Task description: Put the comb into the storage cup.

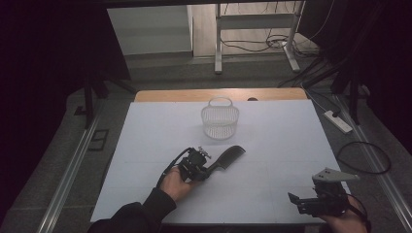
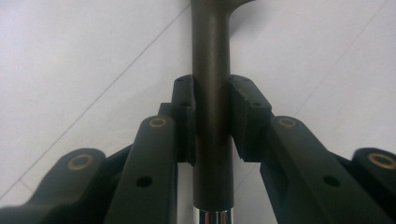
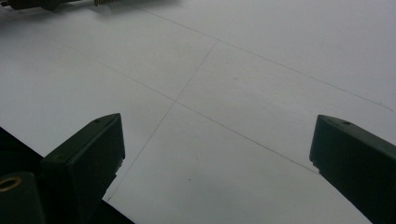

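A black comb (image 1: 229, 158) with a long handle lies slantwise near the middle of the white table (image 1: 272, 141). My left gripper (image 1: 210, 167) is shut on its handle. In the left gripper view the dark round handle (image 2: 211, 56) runs straight up between the two pads, and my left gripper (image 2: 211, 100) clamps it from both sides. Whether the comb rests on the table or hangs just above it I cannot tell. At the table's near right corner my right gripper (image 1: 294, 200) stands open. In the right gripper view my right gripper (image 3: 217, 135) has nothing between its jaws.
A white wire basket (image 1: 220, 121) with a hoop handle stands upright at the back middle of the table, beyond the comb. Off the table's right side, a power strip (image 1: 338, 121) and a cable loop (image 1: 364, 158) lie on the floor.
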